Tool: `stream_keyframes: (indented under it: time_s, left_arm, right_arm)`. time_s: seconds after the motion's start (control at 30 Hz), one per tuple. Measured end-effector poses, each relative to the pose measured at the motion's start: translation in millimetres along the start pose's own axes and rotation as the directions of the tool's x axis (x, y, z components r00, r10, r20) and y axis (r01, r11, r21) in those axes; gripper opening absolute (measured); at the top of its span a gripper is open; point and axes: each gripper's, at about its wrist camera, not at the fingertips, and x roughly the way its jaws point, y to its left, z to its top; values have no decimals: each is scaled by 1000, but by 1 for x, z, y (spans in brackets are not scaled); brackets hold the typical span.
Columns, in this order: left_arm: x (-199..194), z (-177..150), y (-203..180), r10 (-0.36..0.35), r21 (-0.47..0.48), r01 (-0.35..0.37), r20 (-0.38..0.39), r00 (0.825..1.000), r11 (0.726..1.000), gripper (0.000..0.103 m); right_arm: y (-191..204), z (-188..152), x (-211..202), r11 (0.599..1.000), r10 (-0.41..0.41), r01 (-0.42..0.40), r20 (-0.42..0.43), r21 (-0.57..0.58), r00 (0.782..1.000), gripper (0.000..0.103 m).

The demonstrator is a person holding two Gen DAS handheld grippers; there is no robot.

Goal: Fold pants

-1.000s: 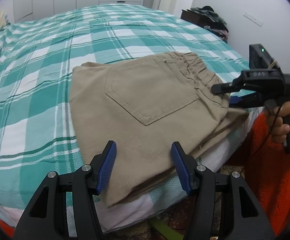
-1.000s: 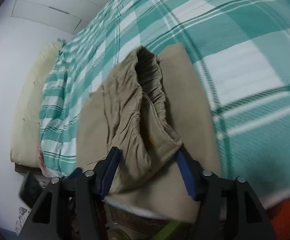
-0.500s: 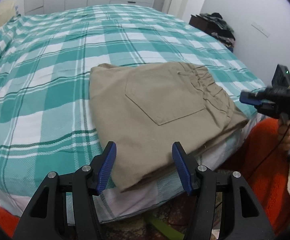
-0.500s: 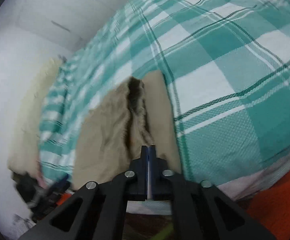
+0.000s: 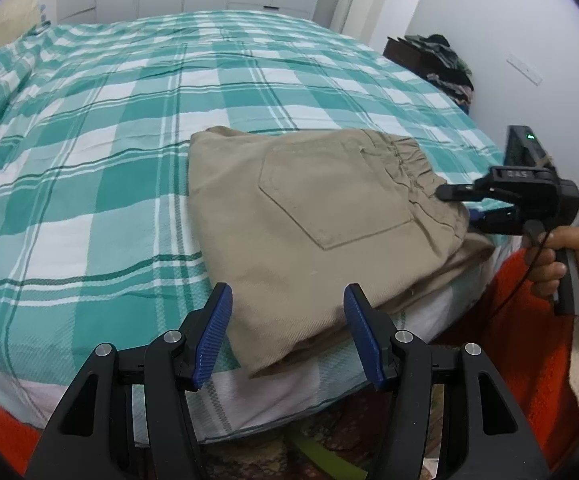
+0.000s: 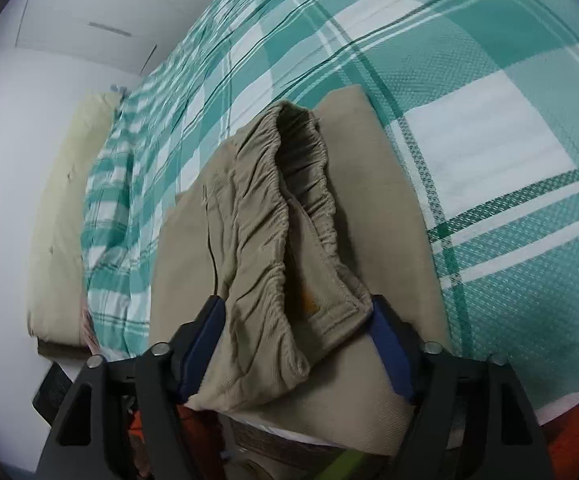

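The right claw (image 6: 297,344), pinched shut a moment ago, now straddles the pants (image 5: 321,216) waistband wide; left claw (image 5: 287,332) gapes empty.

Folded pants (image 5: 313,224) lay on the bed (image 5: 129,128) near its front edge. The left gripper (image 5: 287,332) hovered before them, and the right gripper (image 6: 295,344) straddled their waistband (image 6: 289,200) at the right end.

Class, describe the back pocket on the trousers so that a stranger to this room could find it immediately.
Start at the green checked bed. Near its front edge lie folded beige trousers. The back pocket is the stitched five-sided patch on top, beside the gathered waistband.
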Motion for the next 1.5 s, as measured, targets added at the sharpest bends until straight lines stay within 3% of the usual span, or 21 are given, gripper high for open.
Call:
stream_keyframes:
  time_s: [0.03,0.1,0.13,0.2,0.3,0.43,0.5,0.57,0.63,0.73,0.97,1.17,1.3,1.37,1.4,1.43,1.5]
  left_arm:
    - [-3,2,1,-1,-10,1,5,1000,1000,60]
    - [-9,6,2,-8,-19,8,22,1000,1000,60]
    - [-14,9,1,-10,-17,11,35,999,1000,61]
    - [-19,12,-2,-3,-6,3,52,999,1000,64]
    - [-11,9,-7,28,29,-29,35,999,999,67]
    - [36,-4,-14,116,112,-103,-112,987,988,67]
    - [45,-6,-12,130,94,-118,-137,982,989,67]
    - [37,-2,-13,130,78,-122,-120,984,990,67]
    - [27,4,-16,177,101,-168,-85,980,981,72]
    - [18,9,-18,222,110,-215,-50,974,970,76]
    - [16,11,-23,235,126,-227,-50,971,966,76]
    - [19,10,-28,246,141,-238,-43,968,961,76]
    - [30,4,-31,243,158,-230,-69,968,960,76]
    - [47,-4,-36,245,212,-215,-125,962,953,76]
    - [54,-9,-38,253,237,-214,-148,956,948,76]
    - [55,-10,-39,260,244,-220,-143,955,944,76]
    - [43,0,-35,224,217,-191,-135,965,957,76]
  right_arm:
    - [1,2,-5,1000,30,-30,11,-8,999,34]
    - [6,3,-22,996,92,-91,49,-23,995,28]
    - [12,3,-34,993,107,-104,68,-49,992,18]
    - [27,-2,-57,987,117,-105,95,-124,989,15]
    - [24,-12,-71,988,78,-61,121,-141,990,15]
    - [-12,-31,-42,993,-74,83,94,-89,993,17]
    - [-16,-33,-38,994,-79,87,105,-70,991,20]
    - [-11,-31,-43,990,-92,102,108,-99,990,25]
    - [-2,-31,-55,980,-124,144,143,-136,982,39]
    - [18,-34,-78,955,-176,229,262,-188,949,43]
    - [79,-47,-87,863,-208,335,339,-378,918,43]
    - [103,-63,-66,792,-233,370,320,-485,918,43]
    - [96,-70,-48,780,-258,374,287,-502,923,43]
    - [85,-72,-30,765,-314,399,249,-505,916,43]
    - [74,-74,-14,753,-370,413,189,-513,910,44]
    - [68,-75,-7,745,-395,419,164,-519,904,44]
    - [69,-74,-8,740,-400,416,151,-528,904,44]
